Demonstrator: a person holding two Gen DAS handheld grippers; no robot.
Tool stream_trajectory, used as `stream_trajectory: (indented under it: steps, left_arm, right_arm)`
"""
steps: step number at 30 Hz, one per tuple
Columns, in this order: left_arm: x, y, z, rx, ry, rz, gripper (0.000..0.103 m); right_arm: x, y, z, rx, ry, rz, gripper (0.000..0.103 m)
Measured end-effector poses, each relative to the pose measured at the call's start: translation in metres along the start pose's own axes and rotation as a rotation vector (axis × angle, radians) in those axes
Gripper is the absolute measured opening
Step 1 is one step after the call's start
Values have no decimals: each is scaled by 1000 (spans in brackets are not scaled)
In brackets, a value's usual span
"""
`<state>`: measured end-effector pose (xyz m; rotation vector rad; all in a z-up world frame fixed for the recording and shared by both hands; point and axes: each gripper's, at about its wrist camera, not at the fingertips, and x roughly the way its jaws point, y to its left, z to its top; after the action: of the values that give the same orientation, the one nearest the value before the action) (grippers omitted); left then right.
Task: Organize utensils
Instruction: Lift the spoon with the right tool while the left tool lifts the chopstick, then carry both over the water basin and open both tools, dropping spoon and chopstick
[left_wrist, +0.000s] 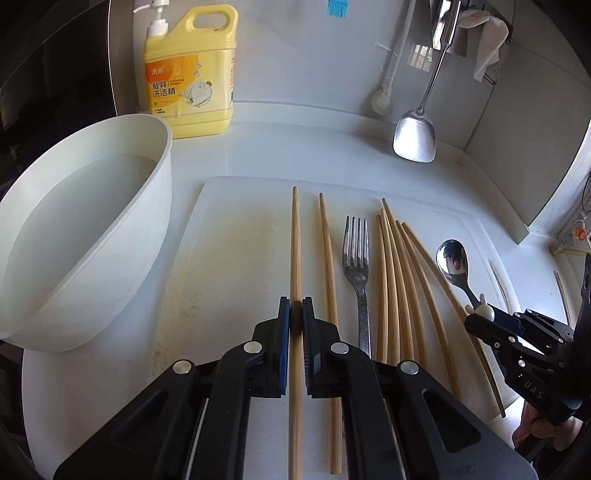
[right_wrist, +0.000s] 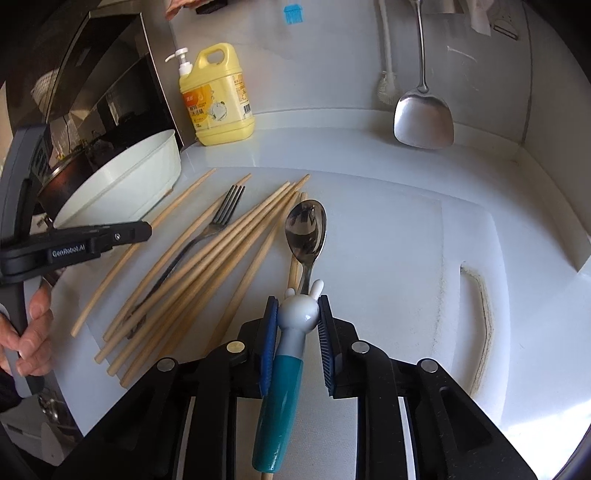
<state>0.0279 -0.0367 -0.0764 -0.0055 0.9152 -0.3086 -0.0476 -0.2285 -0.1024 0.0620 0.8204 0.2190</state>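
Note:
On the white cutting board (left_wrist: 240, 240) lie two single chopsticks, a fork (left_wrist: 356, 258), a fanned bundle of chopsticks (left_wrist: 399, 288) and a spoon (left_wrist: 452, 262) with a rabbit-shaped teal handle. My left gripper (left_wrist: 295, 302) is shut on the leftmost chopstick (left_wrist: 295, 240), which lies flat and runs straight between the pads. A second chopstick (left_wrist: 328, 266) lies just to its right. In the right wrist view my right gripper (right_wrist: 298, 306) is shut on the spoon's rabbit head (right_wrist: 299, 314), with both pads against it. The spoon bowl (right_wrist: 306, 232) points away and rests over a chopstick.
A white bowl (left_wrist: 85, 236) holding water stands left of the board, with a yellow detergent bottle (left_wrist: 192, 74) behind it. A steel spatula (left_wrist: 413, 136) and a brush (left_wrist: 384, 99) hang at the back wall. A hand (right_wrist: 33, 332) holds the left gripper's grip.

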Motion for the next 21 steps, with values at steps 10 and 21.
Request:
stream_trajectory:
  steps: [10,21]
  left_arm:
    - [-16,0,10,-11,-24,4,7]
    - [-55,34,33,-66,-53,9,7]
  right_arm:
    - [-7,10,21,20,-35,43,20]
    - [-4,57,67,-22,-60,96,19]
